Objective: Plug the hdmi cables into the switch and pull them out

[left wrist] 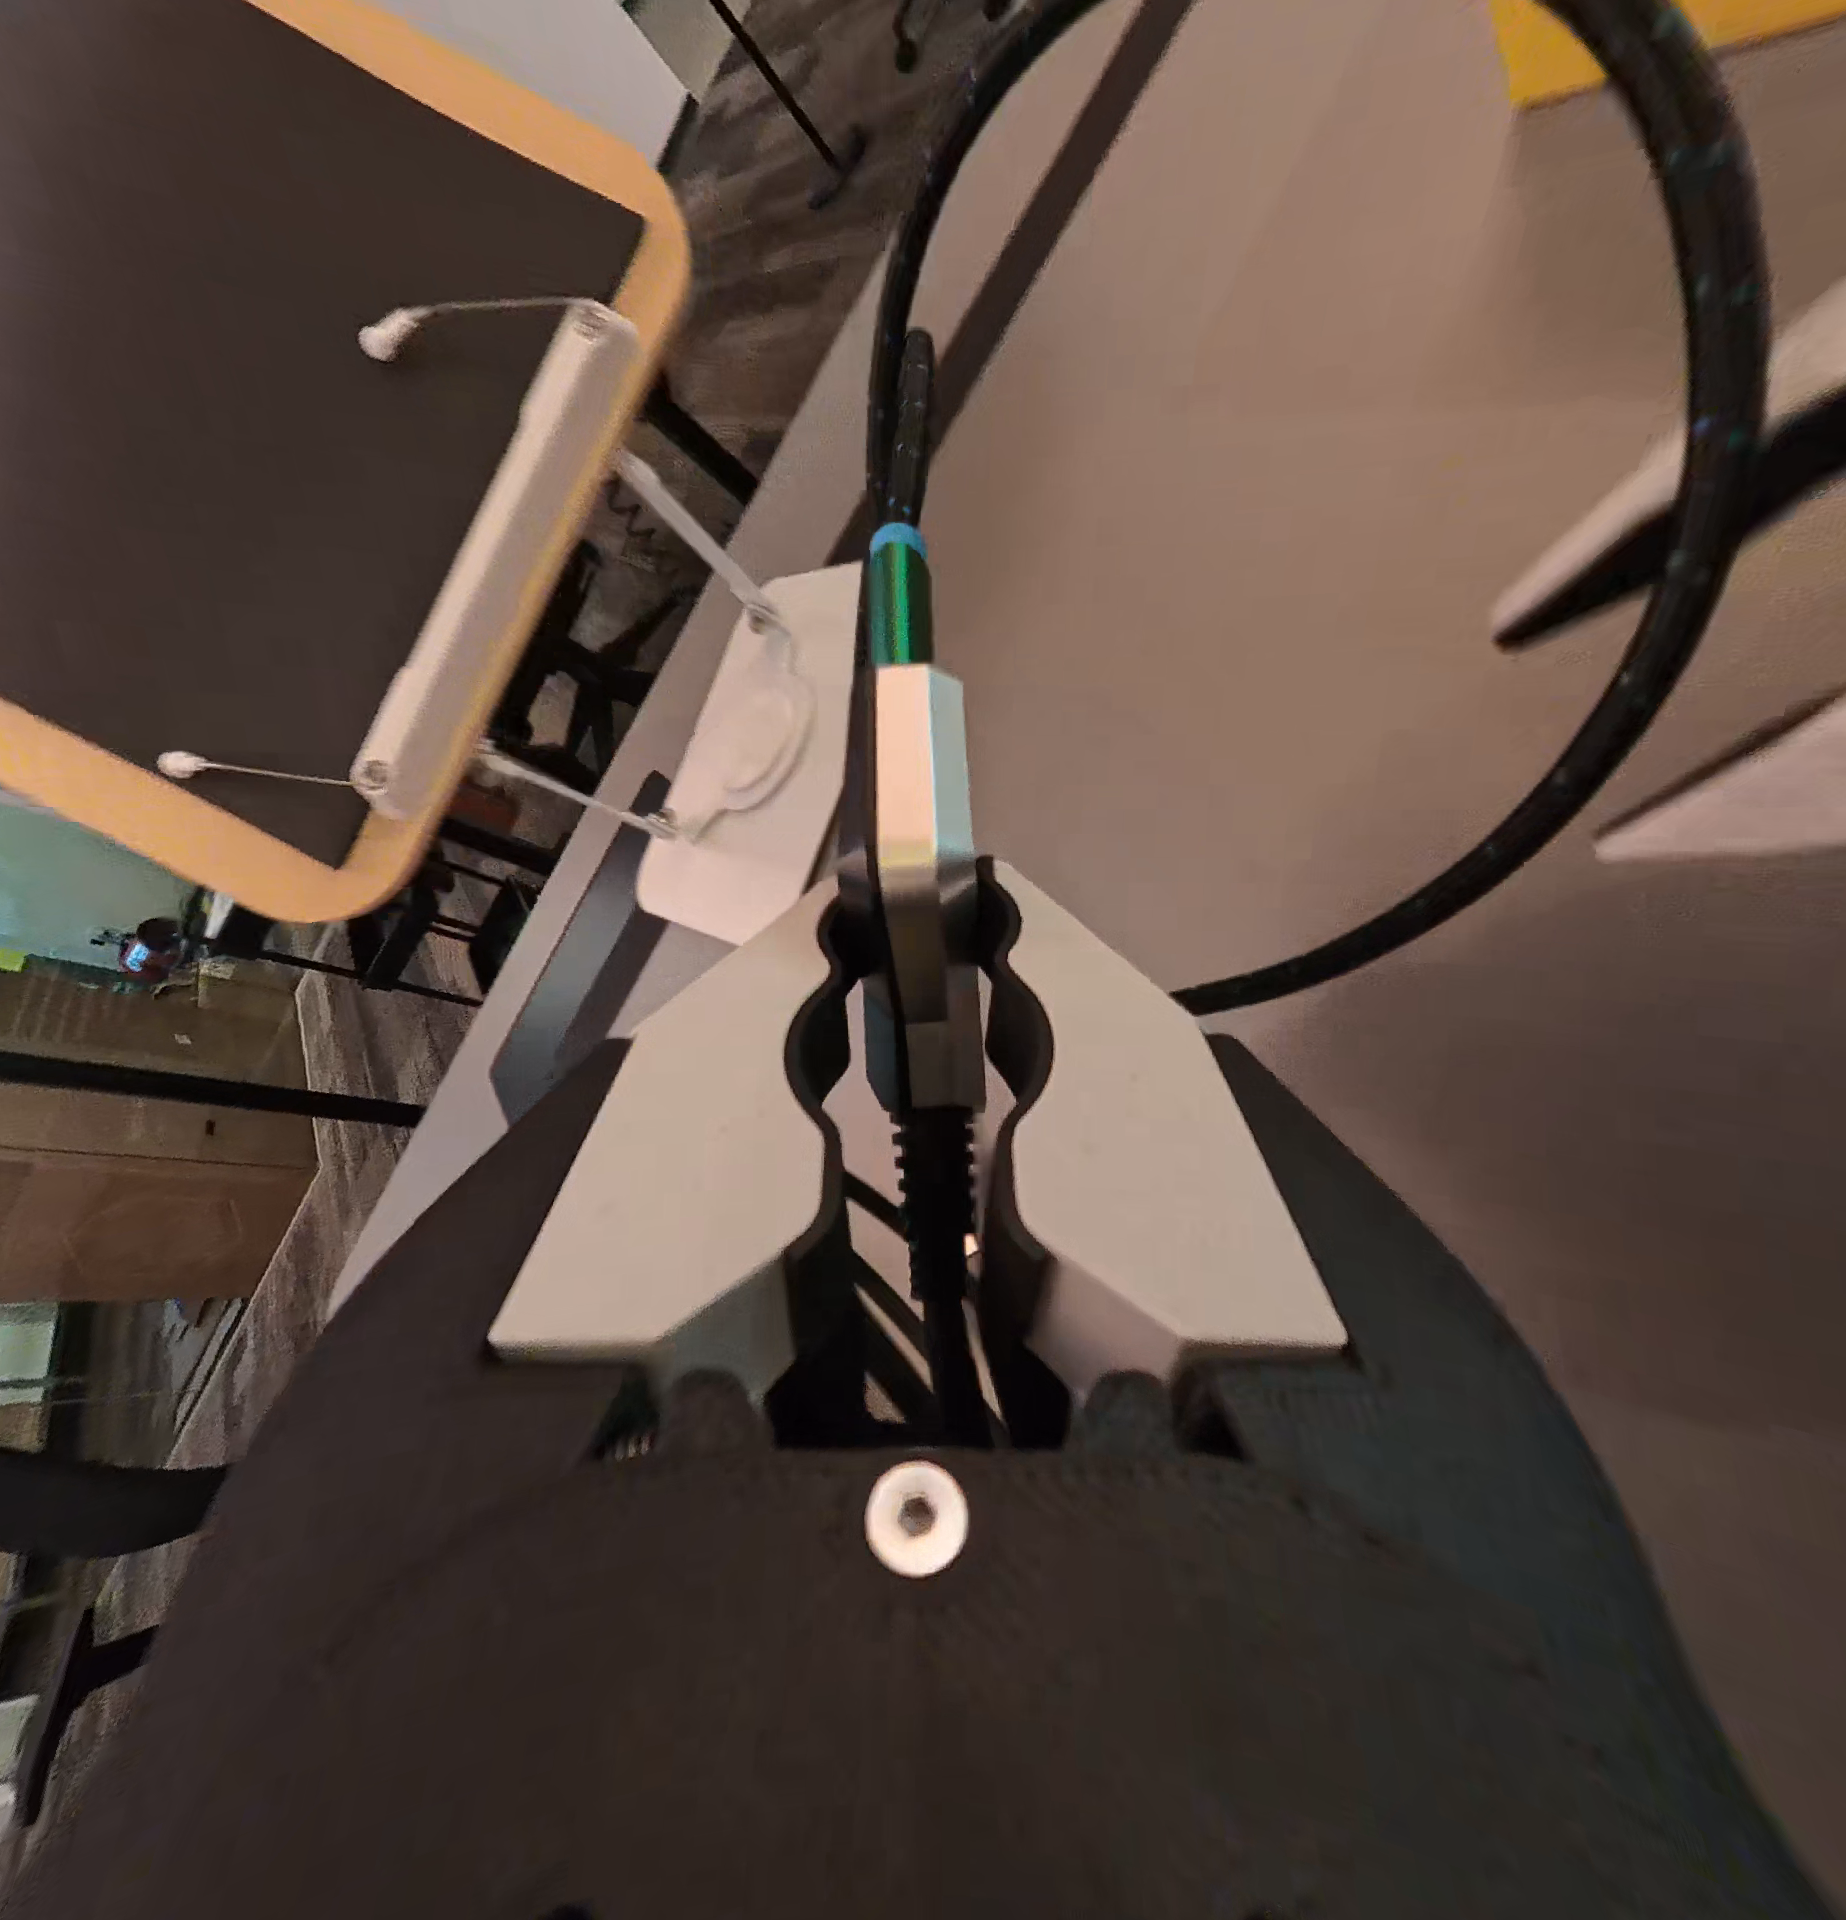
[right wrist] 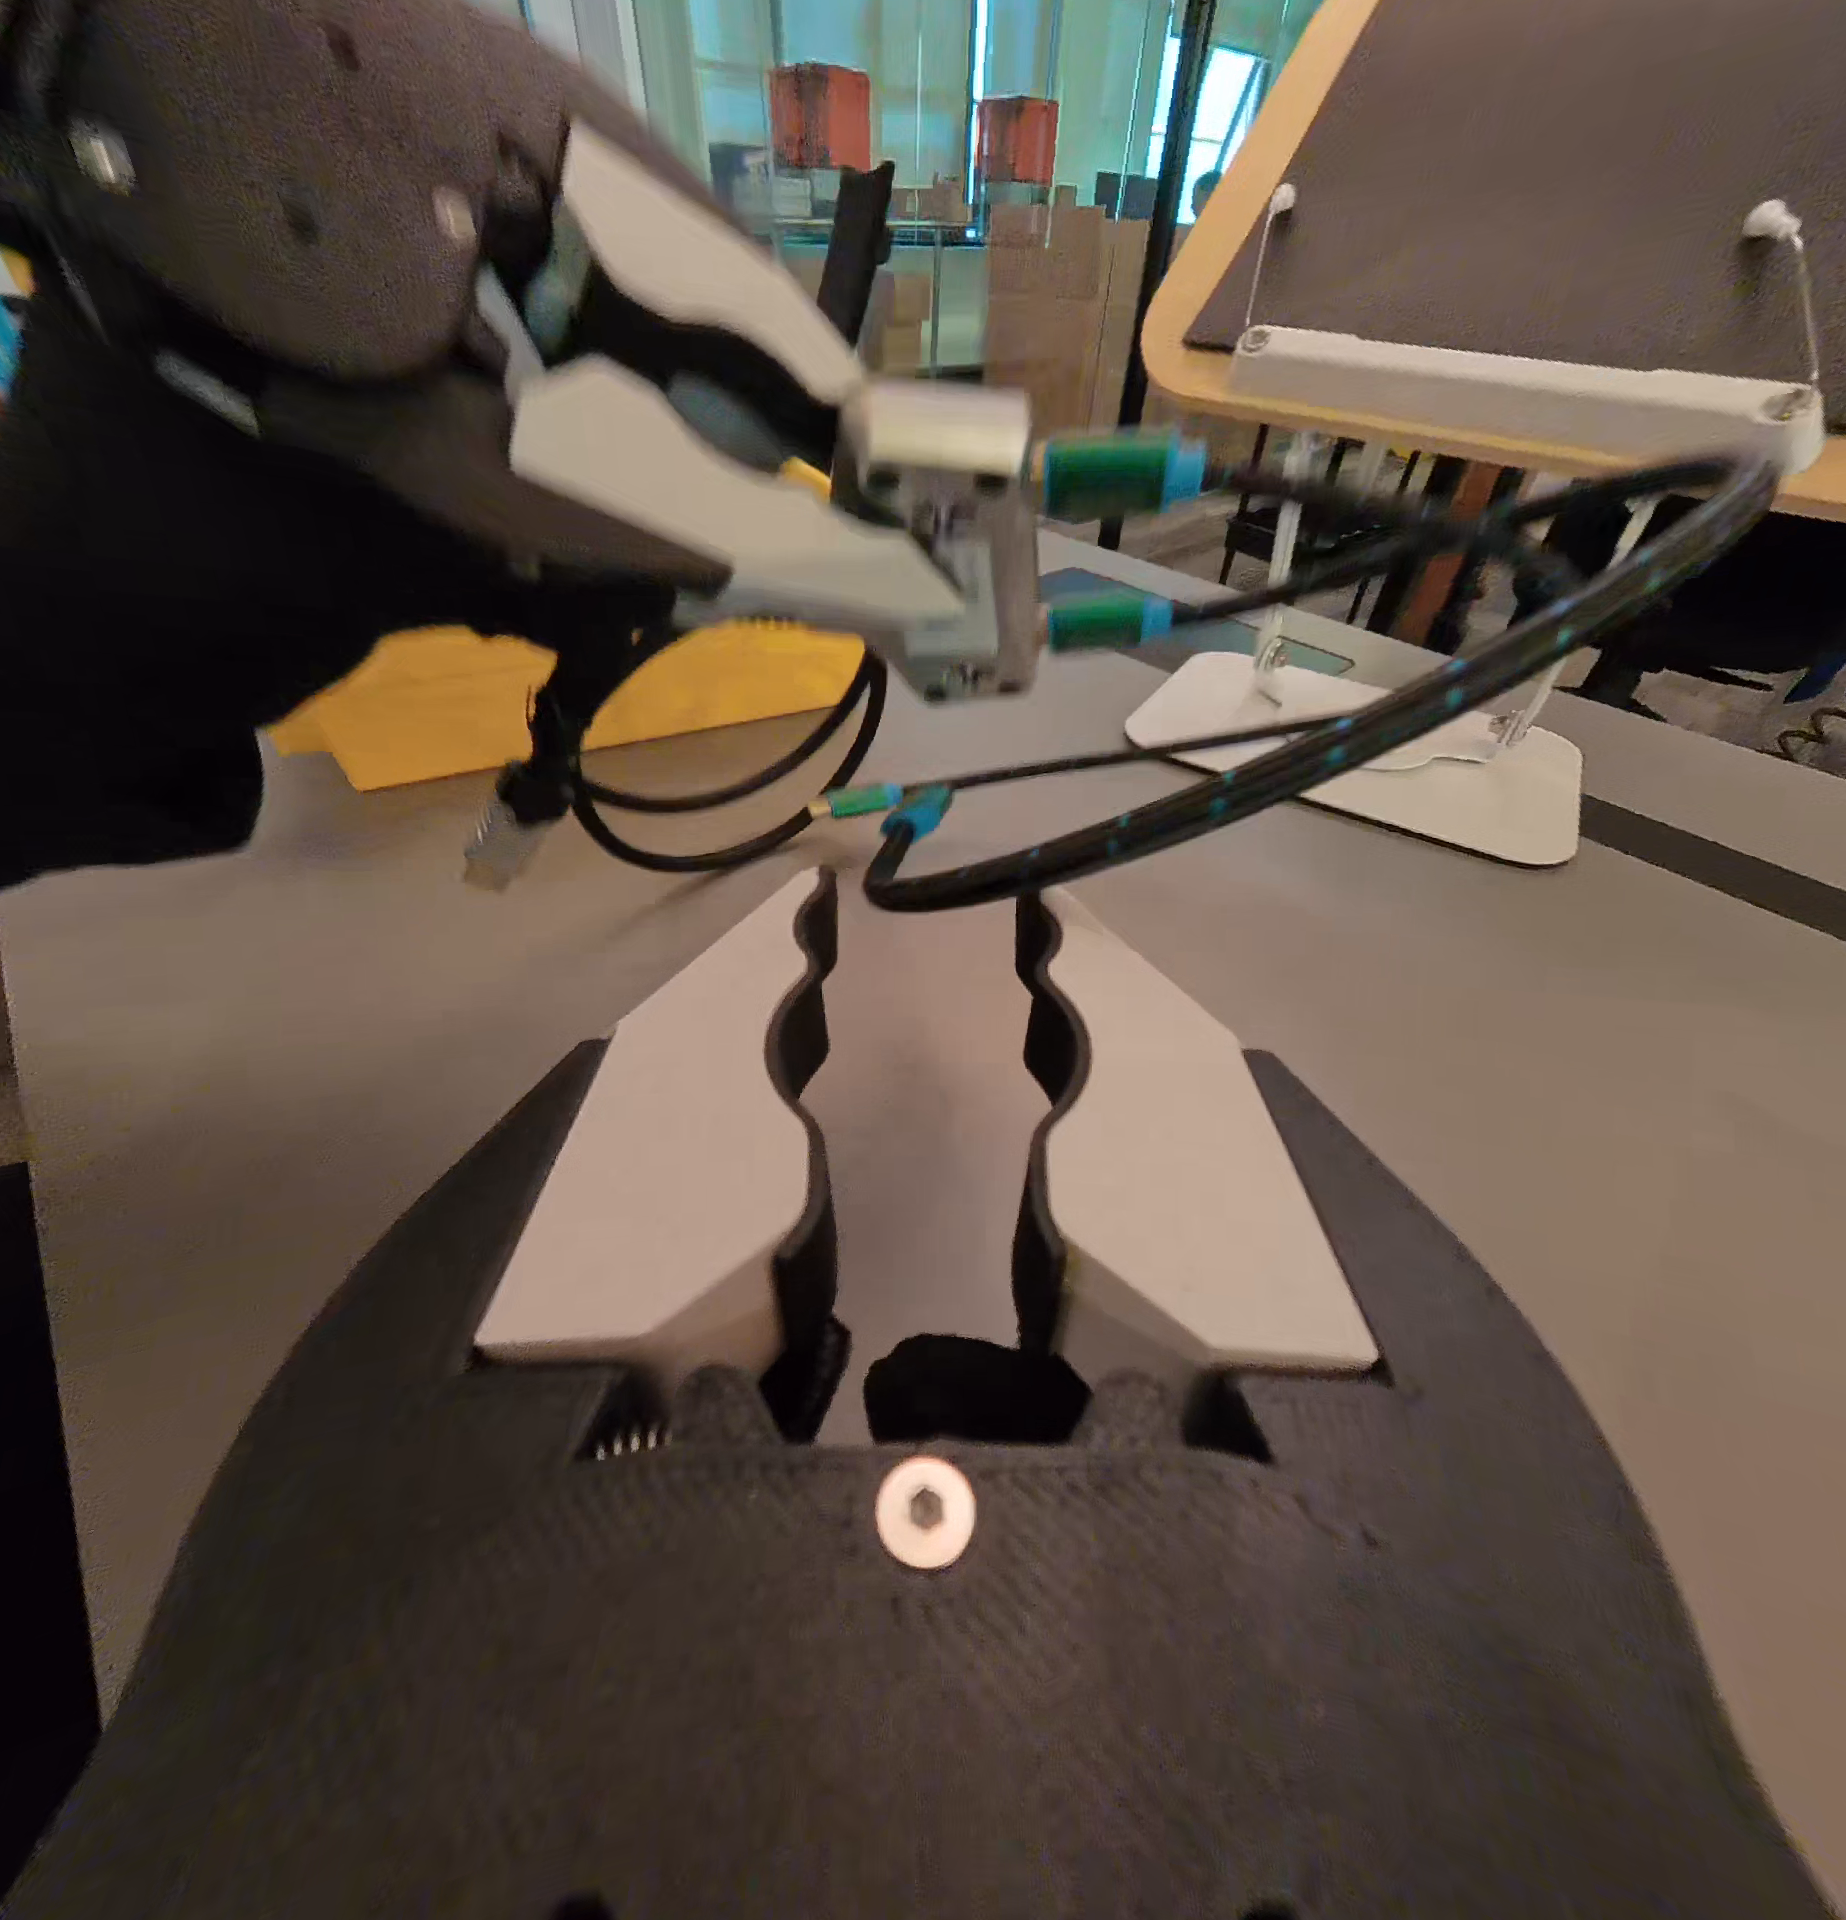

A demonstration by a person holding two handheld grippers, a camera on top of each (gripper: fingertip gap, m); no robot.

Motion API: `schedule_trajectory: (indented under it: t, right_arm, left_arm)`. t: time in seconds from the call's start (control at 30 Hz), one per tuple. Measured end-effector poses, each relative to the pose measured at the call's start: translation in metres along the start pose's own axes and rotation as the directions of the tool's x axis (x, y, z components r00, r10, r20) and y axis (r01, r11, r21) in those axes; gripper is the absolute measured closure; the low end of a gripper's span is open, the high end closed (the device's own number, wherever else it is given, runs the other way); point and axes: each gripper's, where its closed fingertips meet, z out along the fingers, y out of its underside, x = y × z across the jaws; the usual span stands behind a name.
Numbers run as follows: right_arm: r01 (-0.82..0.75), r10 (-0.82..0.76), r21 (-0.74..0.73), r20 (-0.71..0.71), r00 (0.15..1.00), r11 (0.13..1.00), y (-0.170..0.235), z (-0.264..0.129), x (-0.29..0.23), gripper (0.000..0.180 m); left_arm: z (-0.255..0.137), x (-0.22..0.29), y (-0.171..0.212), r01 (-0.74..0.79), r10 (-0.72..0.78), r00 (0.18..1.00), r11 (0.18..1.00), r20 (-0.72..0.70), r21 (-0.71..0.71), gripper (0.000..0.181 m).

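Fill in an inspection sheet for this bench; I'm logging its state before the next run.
Surface: grey table, mostly bare.
Job's things: silver switch held off the table, two green-collared plugs in it.
Clutter: yellow object at the far edge; white stand carrying a dark board.
Grippers: left hand-held gripper shut on the switch; right hand-held gripper open, holding nothing.
Cables: black braided cable loops over the table; two loose plug ends lie on it.
Surroundings: glass partition, cardboard boxes, chairs behind.
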Motion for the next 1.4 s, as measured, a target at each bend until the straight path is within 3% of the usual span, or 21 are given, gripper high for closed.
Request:
schedule_trajectory:
  t: [0.27,0.43,0.7,0.87,1.07,1.17,1.27,1.4]
  right_arm:
    - [-0.088,0.089,0.029,-0.033,0.995,0.996,0.0,-0.015,0.029,0.147]
    - [-0.132,0.12,-0.242,-0.064,0.991,0.961,0.051,-0.008,0.039,0.142]
    - [-0.158,0.108,-0.275,-0.189,0.976,0.948,0.058,-0.017,0.061,0.134]
    - [-0.085,0.031,-0.47,-0.121,0.992,0.879,0.082,-0.027,0.057,0.125]
    - [0.057,-0.176,-0.475,-0.208,0.962,0.878,0.044,-0.054,0.084,0.132]
    - [0.04,-0.077,-0.361,-0.091,0.993,0.932,0.018,-0.046,0.059,0.132]
    - [-0.069,0.137,-0.264,0.25,0.958,0.962,0.008,-0.025,-0.002,0.13]
    - [0.041,0.078,-0.278,0.404,0.911,0.96,0.029,0.002,-0.03,0.129]
  left_arm:
    - [0.019,0.035,0.03,0.004,-0.004,0.999,1.0,-0.037,-0.007,0.162]
    - [0.024,0.048,0.048,-0.021,0.019,0.997,0.999,-0.069,-0.035,0.163]
    - [0.024,0.067,0.075,-0.03,0.021,0.99,0.998,-0.141,-0.063,0.163]
    - [0.021,0.062,0.082,-0.016,0.008,0.99,0.998,-0.142,-0.054,0.163]
    - [0.013,0.069,0.087,-0.105,0.101,0.984,0.994,-0.147,-0.016,0.162]
    - [0.009,0.072,0.088,-0.135,0.134,0.98,0.991,-0.15,0.007,0.162]
    - [0.005,0.076,0.087,-0.169,0.172,0.97,0.985,-0.17,0.036,0.162]
    - [-0.003,0.085,0.086,-0.223,0.235,0.952,0.971,-0.194,0.082,0.161]
